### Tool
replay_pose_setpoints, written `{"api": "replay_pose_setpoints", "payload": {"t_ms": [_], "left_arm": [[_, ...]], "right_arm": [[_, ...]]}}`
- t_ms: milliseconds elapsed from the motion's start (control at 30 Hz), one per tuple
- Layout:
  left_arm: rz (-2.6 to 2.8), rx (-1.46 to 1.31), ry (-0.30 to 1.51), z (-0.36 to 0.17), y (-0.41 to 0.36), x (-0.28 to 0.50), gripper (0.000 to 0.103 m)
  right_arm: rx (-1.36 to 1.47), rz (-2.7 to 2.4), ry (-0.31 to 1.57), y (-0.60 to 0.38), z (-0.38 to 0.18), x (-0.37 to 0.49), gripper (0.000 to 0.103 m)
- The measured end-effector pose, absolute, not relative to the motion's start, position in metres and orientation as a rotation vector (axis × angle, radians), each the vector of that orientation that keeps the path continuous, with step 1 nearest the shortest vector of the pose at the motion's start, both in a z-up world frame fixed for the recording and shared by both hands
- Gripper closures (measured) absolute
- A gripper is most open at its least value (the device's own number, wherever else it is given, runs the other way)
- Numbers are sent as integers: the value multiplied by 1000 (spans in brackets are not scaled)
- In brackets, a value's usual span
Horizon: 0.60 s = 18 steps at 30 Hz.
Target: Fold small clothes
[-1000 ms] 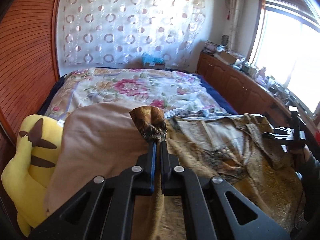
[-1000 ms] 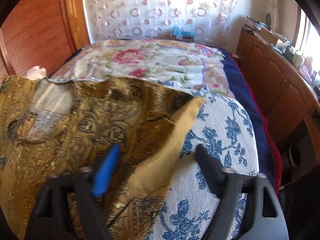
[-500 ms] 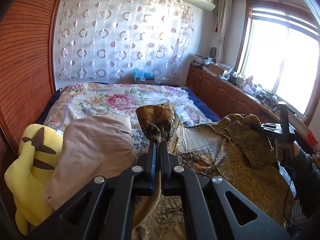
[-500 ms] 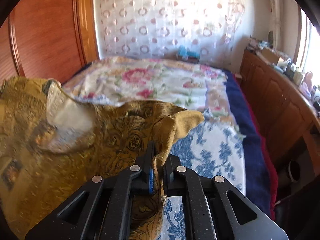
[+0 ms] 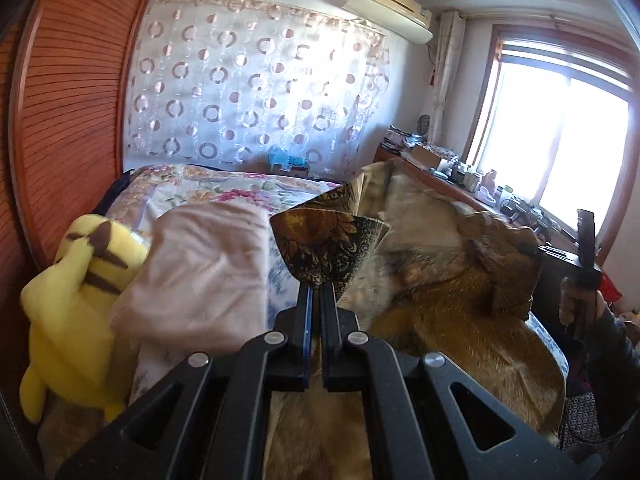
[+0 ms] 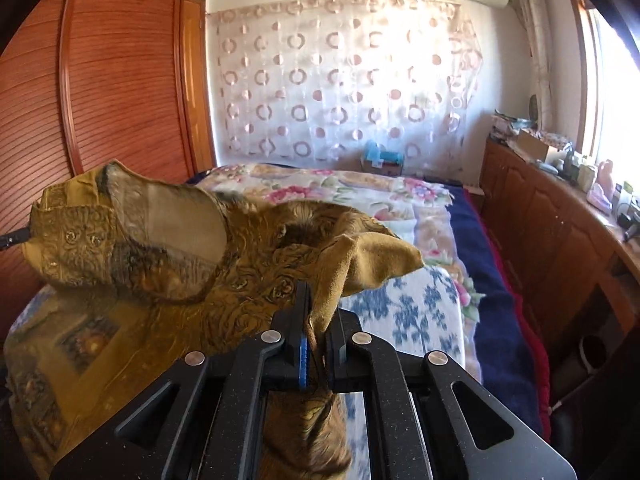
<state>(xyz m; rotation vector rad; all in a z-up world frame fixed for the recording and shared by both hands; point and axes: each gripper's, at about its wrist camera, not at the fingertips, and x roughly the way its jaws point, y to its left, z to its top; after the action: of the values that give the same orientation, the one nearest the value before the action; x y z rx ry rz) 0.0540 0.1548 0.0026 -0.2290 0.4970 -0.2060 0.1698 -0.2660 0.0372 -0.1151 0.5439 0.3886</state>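
A gold-brown patterned garment [image 5: 448, 280] hangs stretched between both grippers, lifted above the bed. My left gripper [image 5: 315, 286] is shut on one corner of it, which fans out above the fingertips. My right gripper [image 6: 316, 304] is shut on another corner of the garment [image 6: 168, 276]; a mustard flap folds over to the right of the jaws. The right gripper also shows at the right edge of the left wrist view [image 5: 586, 248], held in a hand. The garment's pale lining shows near its neck opening.
Below lies a bed with a floral quilt [image 6: 360, 192] and a blue-and-white patterned pillow [image 6: 412, 312]. A yellow plush toy [image 5: 76, 292] and a pink-beige pillow [image 5: 200, 272] lie at the left. Wooden wardrobe [image 6: 100, 100] left, cluttered wooden cabinets [image 6: 560, 216] right.
The right gripper shut on the garment's corner one second to half a second ago. Both grippers have since risen, lifting the garment off the bed; the views tilt up toward the curtain.
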Motion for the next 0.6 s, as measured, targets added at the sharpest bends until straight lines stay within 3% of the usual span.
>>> {"api": "replay_pose_setpoints", "payload": {"t_ms": [367, 600], "left_arm": [[-126, -326, 554, -50, 188, -34, 103], [-105, -276, 579, -54, 182, -58, 103]], "right_arm": [[106, 395, 632, -306, -5, 56, 100], [2, 404, 717, -303, -24, 13, 100]]}}
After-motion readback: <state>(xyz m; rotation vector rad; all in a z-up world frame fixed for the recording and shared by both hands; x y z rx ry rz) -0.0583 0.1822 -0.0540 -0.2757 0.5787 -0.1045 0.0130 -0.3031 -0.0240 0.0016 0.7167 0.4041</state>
